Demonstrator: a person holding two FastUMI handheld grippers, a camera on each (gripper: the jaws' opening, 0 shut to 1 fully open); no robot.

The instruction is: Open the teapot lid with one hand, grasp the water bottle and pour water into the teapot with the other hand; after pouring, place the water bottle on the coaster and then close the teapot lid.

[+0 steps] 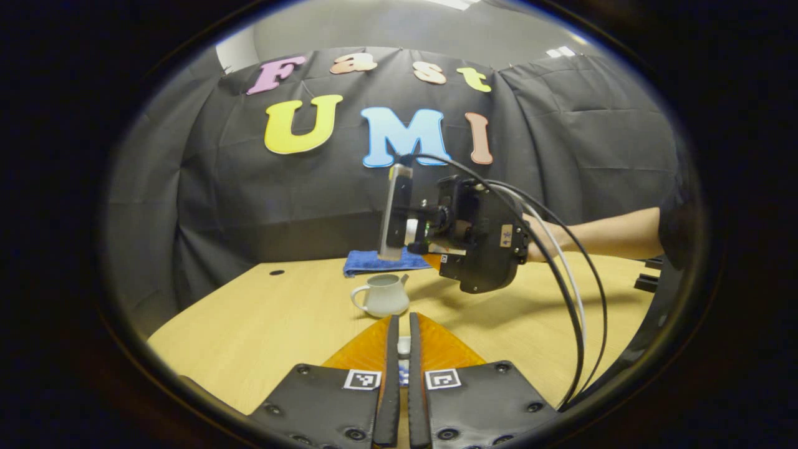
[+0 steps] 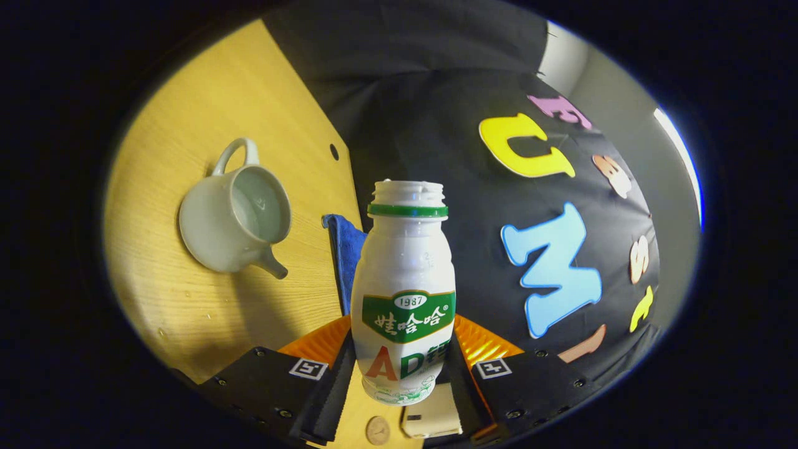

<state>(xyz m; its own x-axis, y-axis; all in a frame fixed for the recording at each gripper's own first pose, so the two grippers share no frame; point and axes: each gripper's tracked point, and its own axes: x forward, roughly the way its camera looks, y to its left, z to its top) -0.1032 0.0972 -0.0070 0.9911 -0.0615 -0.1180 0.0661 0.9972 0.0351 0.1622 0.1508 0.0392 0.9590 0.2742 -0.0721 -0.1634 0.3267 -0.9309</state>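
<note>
The white water bottle [image 2: 404, 280] with a green label has no cap, and my right gripper [image 2: 402, 358] is shut on its lower body. That gripper is rolled over, so the bottle lies tilted above the table. The pale teapot [image 2: 234, 215] stands open to the bottle's side with liquid in it; no stream shows. In the left gripper view the teapot [image 1: 381, 294] sits just ahead of my left gripper [image 1: 403, 319], whose fingers are shut on a small white piece, the teapot lid [image 1: 404, 345]. The right gripper [image 1: 483, 243] hovers above and right of the teapot.
A blue cloth mat [image 1: 380, 262] lies behind the teapot near the booth wall, also seen as the blue mat [image 2: 346, 249] beside the bottle. A bare forearm [image 1: 611, 234] and cables [image 1: 573, 299] reach in from the right. The wooden table [image 1: 249, 330] has an angled left edge.
</note>
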